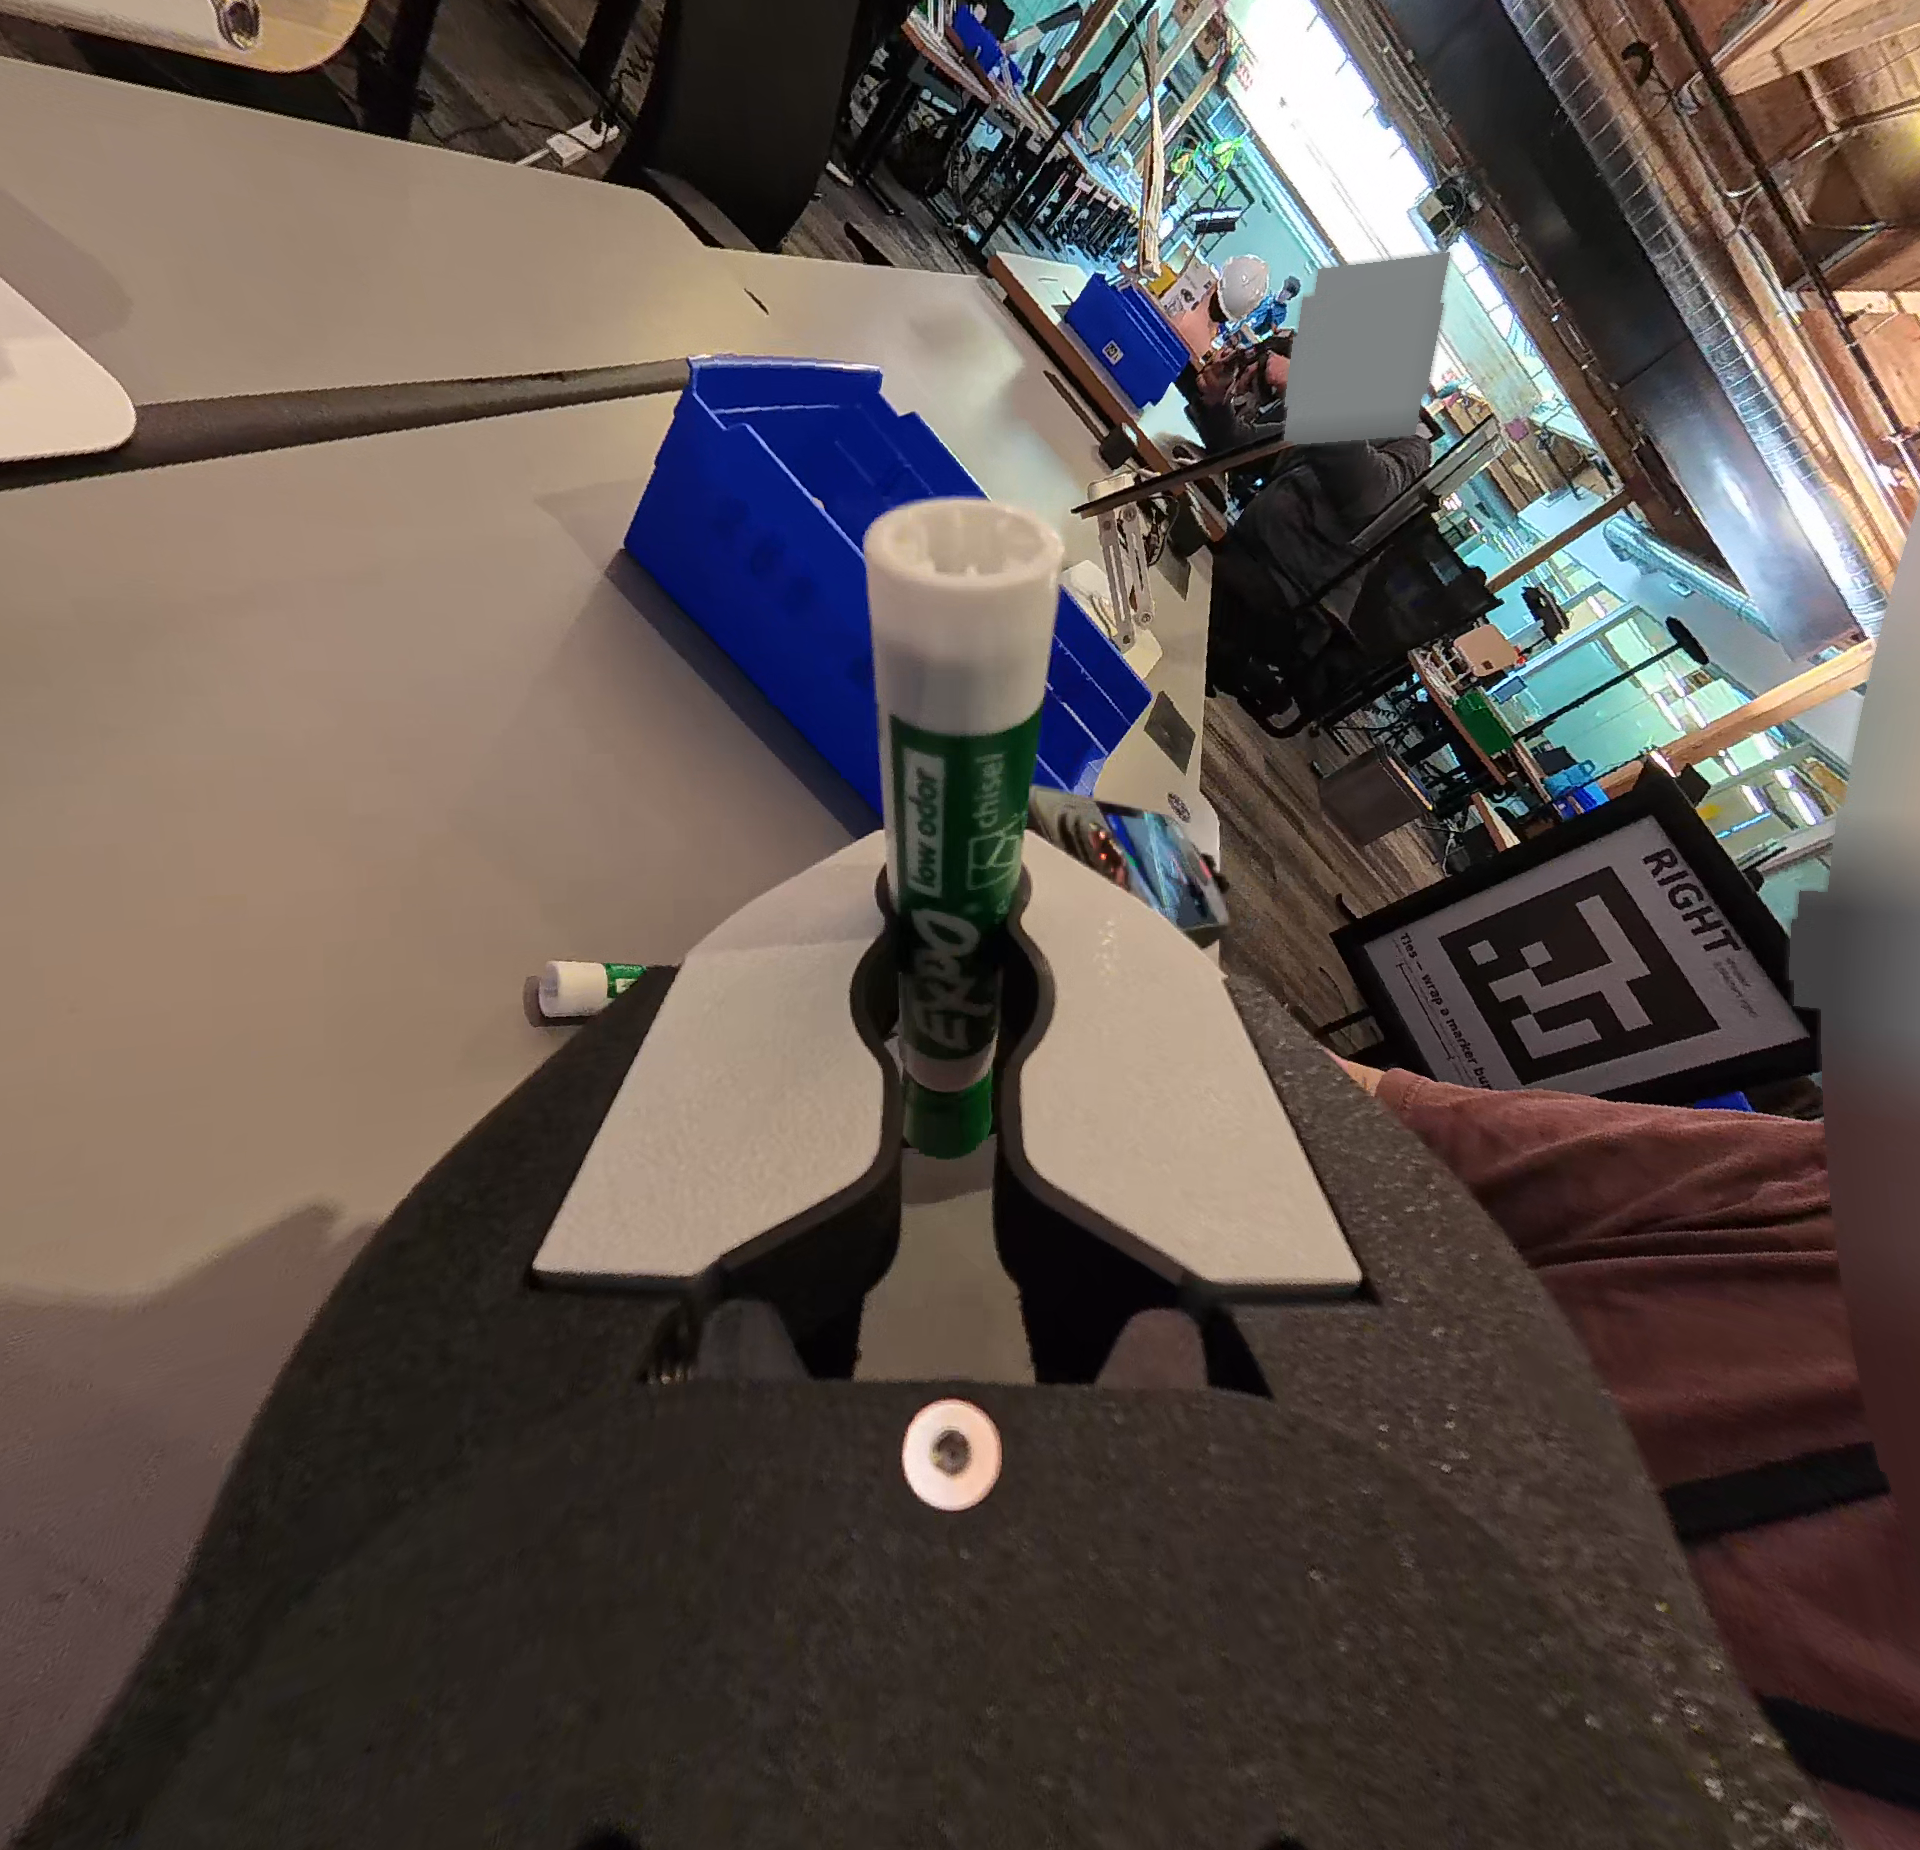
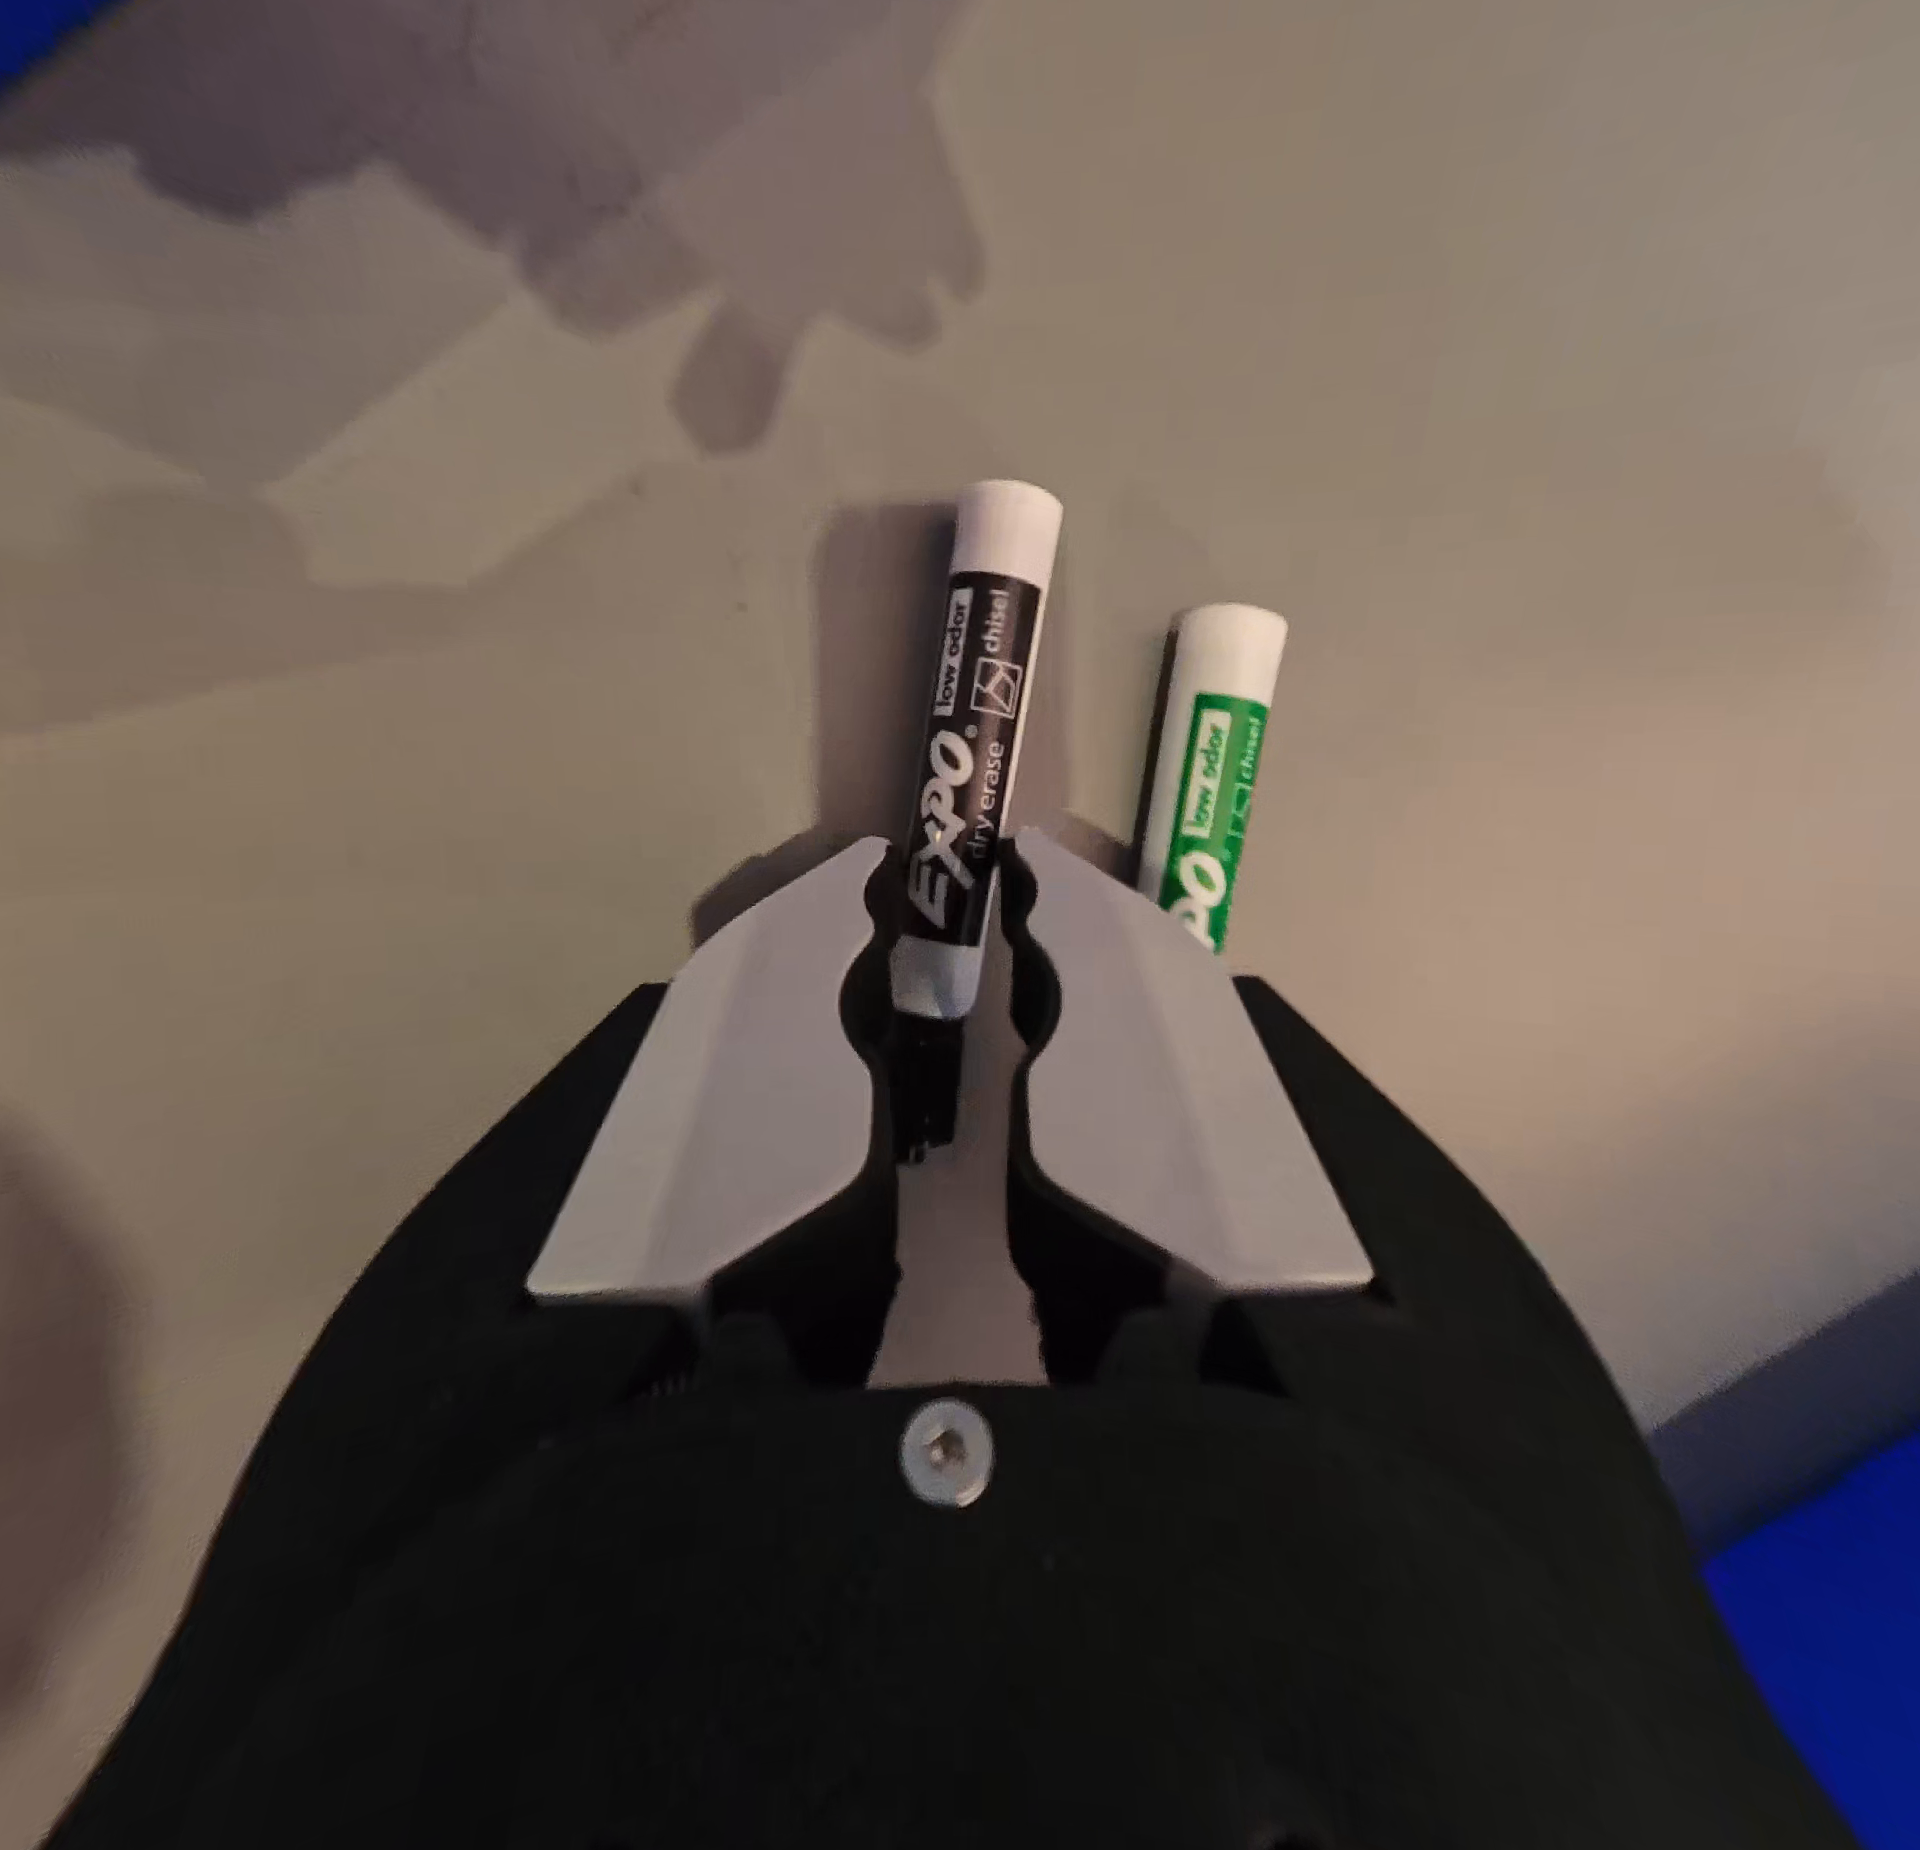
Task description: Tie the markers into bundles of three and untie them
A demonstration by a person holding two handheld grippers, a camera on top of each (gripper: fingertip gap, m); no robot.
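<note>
Risk, L: green marker point(image 1: 951, 865) is clamped near its cap end only; long barrel sticks out fwd, could pivot or slip.
Risk, R: black marker point(image 2: 961, 761) sits skewed; may twist on lift.
L gripper point(image 1: 954, 927): jaws narrow, gripping green marker, above table point(image 1: 364, 709).
R gripper point(image 2: 948, 855): jaws narrow around black marker; firm hold cannot be confirmed.
Spare: 2nd green marker point(image 2: 1210, 761) lies on table just beside R gripper.
Look: white barrels, coloured labels; no tie seen.

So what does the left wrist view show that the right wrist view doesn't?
Only the left wrist view shows the left gripper shut on a green marker, the blue bin behind it and the workshop. Only the right wrist view shows the right gripper around a black marker, seemingly gripping it. Both show the grey table and a second green marker lying on it.
</note>
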